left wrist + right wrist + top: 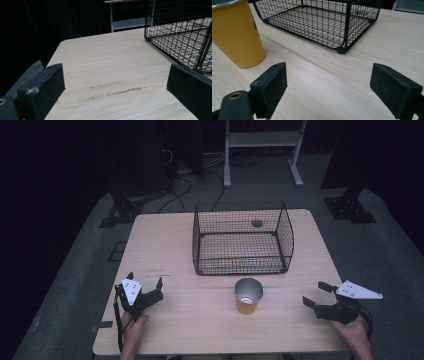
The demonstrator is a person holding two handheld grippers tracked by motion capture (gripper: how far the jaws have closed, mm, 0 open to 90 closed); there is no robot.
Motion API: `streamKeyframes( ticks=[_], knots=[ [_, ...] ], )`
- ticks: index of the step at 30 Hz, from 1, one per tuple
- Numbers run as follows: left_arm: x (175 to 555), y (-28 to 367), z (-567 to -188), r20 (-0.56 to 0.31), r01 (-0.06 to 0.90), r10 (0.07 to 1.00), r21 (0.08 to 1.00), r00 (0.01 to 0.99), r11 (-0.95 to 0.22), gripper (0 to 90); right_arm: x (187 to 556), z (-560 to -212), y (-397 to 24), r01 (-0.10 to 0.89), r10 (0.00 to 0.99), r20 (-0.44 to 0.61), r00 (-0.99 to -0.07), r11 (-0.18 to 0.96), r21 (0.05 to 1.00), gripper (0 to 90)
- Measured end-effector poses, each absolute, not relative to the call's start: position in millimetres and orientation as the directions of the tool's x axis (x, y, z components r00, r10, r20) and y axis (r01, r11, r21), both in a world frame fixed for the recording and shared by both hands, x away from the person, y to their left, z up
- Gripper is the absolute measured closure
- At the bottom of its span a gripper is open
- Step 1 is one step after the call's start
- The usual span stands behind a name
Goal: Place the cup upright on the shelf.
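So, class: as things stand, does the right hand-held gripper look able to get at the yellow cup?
Probably yes. The right hand-held gripper has its jaws wide open, and bare table lies between it and the upright yellow cup; the wire basket stands behind the cup, off that path.

one yellow cup (248, 296) stands at the lower centre of the high view. one black wire basket (242, 239) sits above it, mid-frame. one wooden table (165, 245) bears both. two grippers: the left gripper (145, 281) at lower left, the right gripper (315, 293) at lower right. one white metal stand (262, 140) sits at top centre.
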State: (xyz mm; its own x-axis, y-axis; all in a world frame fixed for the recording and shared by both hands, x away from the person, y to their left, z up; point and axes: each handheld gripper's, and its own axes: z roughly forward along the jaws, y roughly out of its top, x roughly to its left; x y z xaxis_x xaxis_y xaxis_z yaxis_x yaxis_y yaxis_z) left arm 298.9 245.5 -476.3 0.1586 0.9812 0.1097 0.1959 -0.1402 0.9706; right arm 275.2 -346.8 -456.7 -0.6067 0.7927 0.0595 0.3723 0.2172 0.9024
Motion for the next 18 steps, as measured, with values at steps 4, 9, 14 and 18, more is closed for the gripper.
streamKeyframes(
  ticks=[4,9,14,18],
  knots=[
    [298.7,245.5,-476.2,0.108,0.200,0.982,0.970,0.155,-0.139,0.8,275.3,-454.2,-340.3,0.363,0.781,0.054,-0.622,0.226,0.904,13.4],
    [298.1,245.2,-476.3,0.115,0.197,0.980,0.969,0.159,-0.146,0.8,277.2,-449.5,-329.9,0.353,0.765,0.049,-0.643,0.239,0.904,13.3],
    [297.9,244.9,-476.3,0.117,0.197,0.980,0.969,0.159,-0.147,0.8,280.5,-442.7,-318.0,0.333,0.751,0.030,-0.660,0.256,0.907,13.3],
    [297.5,245.8,-476.1,0.108,0.193,0.981,0.971,0.158,-0.138,0.8,281.5,-439.3,-311.6,0.322,0.738,0.022,-0.674,0.267,0.908,13.3]
  ],
)
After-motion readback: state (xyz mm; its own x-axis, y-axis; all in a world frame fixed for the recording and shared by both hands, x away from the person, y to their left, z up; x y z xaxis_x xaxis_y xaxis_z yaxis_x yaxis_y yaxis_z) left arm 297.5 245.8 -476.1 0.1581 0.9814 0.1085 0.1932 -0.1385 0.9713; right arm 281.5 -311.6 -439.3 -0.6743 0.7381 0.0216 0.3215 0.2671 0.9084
